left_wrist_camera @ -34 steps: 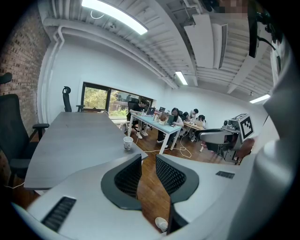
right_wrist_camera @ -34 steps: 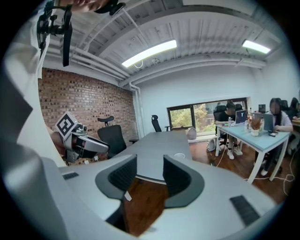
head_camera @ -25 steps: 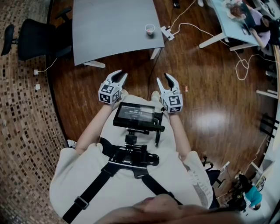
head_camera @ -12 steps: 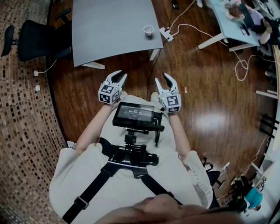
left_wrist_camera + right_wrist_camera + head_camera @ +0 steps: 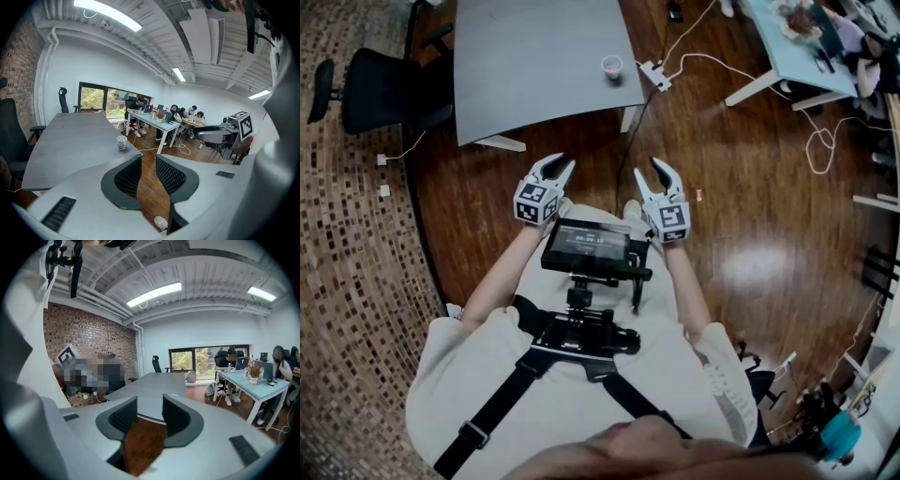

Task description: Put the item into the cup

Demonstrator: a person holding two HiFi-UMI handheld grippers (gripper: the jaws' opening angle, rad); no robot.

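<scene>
A small white cup (image 5: 611, 67) stands near the right edge of the grey table (image 5: 534, 56); in the left gripper view the cup (image 5: 122, 142) is ahead and slightly left of the jaws. My left gripper (image 5: 551, 167) and right gripper (image 5: 662, 172) are held side by side above the wooden floor, well short of the table, both open with nothing between their jaws. In its own view the left gripper (image 5: 148, 160) points toward the table corner. The right gripper (image 5: 150, 403) faces the table's near edge. A small pinkish thing (image 5: 698, 192) lies on the floor right of the right gripper.
A black office chair (image 5: 380, 89) stands left of the table. A power strip (image 5: 657, 71) and white cables (image 5: 712, 58) lie on the floor to the right. A light blue desk (image 5: 792, 47) with seated people is at the far right. A monitor rig (image 5: 591, 246) hangs on the person's chest.
The table and cup have shifted slightly up and left in the head view. Both grippers stay open at about the same place.
</scene>
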